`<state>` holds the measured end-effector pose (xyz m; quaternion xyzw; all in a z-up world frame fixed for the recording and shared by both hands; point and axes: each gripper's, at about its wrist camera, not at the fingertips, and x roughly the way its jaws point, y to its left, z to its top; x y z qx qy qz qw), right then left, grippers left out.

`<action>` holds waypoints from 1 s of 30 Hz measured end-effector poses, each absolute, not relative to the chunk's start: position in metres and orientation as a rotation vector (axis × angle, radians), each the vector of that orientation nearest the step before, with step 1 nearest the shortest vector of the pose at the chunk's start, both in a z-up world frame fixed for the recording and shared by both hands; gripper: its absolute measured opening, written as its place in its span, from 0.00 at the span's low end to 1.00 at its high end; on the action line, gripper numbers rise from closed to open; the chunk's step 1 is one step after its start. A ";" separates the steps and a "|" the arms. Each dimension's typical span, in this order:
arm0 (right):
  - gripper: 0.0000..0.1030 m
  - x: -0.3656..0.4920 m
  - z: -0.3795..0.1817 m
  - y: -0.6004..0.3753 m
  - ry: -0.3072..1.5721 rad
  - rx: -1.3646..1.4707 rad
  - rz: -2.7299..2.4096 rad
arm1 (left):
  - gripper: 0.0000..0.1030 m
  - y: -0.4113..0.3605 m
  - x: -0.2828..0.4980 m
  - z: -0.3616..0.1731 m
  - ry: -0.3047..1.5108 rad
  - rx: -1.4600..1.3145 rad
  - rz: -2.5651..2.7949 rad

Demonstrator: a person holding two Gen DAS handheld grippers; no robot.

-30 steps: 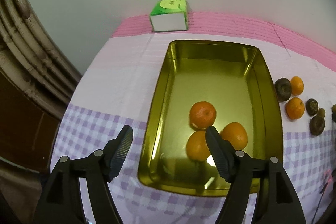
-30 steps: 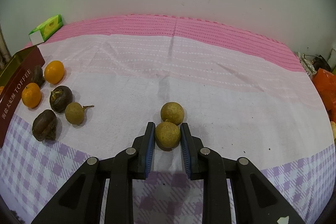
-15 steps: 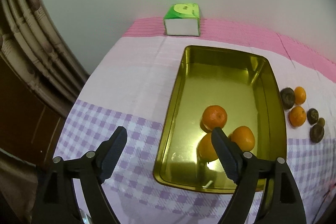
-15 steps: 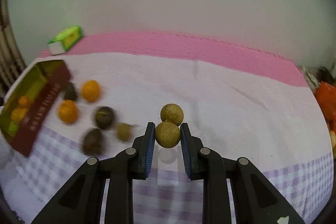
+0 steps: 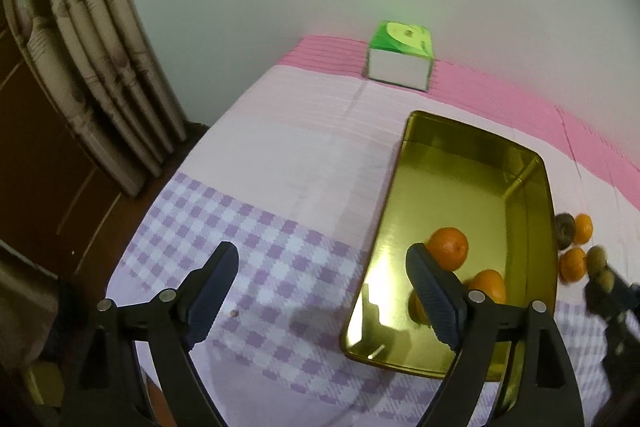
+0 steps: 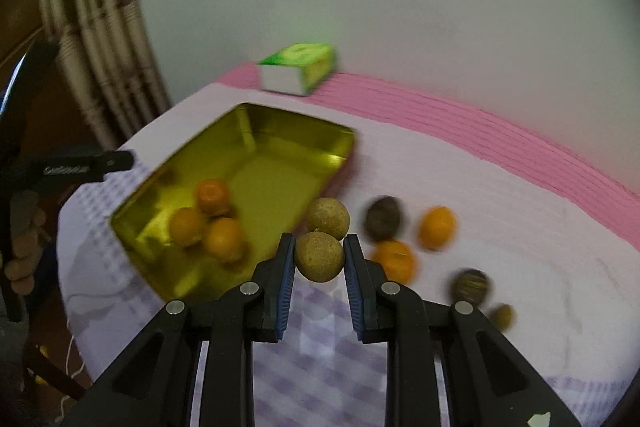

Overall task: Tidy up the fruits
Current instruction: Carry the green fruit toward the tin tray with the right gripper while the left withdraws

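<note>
Currently a pair of joined longans (image 6: pixel 320 255) is held aloft across the lower fruit's middle by the right tool (image 6: pixel 319 259), just beside the gold tin (image 6: pixel 256 131); being light, round and thin-shelled, it is best gripped gently. The left tool (image 5: pixel 320 291) stands wide and empty, its jaws just opened, and open floor remains in the tin's far half, beyond three tangerines (image 6: pixel 214 221).

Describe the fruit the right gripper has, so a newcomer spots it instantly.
Start at the gold tin tray on the cloth. At its near right corner the right gripper pinches a tan longan, a twin attached. It is the only fruit held off the cloth.
</note>
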<state>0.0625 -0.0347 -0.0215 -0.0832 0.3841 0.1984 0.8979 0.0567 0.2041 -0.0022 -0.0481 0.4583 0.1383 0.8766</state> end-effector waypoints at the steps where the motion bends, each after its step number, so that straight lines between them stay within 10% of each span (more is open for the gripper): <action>1: 0.21 0.062 -0.022 -0.024 0.798 -0.180 0.434 | 0.83 0.207 0.056 -0.001 0.956 -0.109 0.292; 30: 0.21 0.084 -0.061 0.036 0.886 -0.288 0.452 | 0.85 0.218 0.056 -0.002 0.969 -0.150 0.309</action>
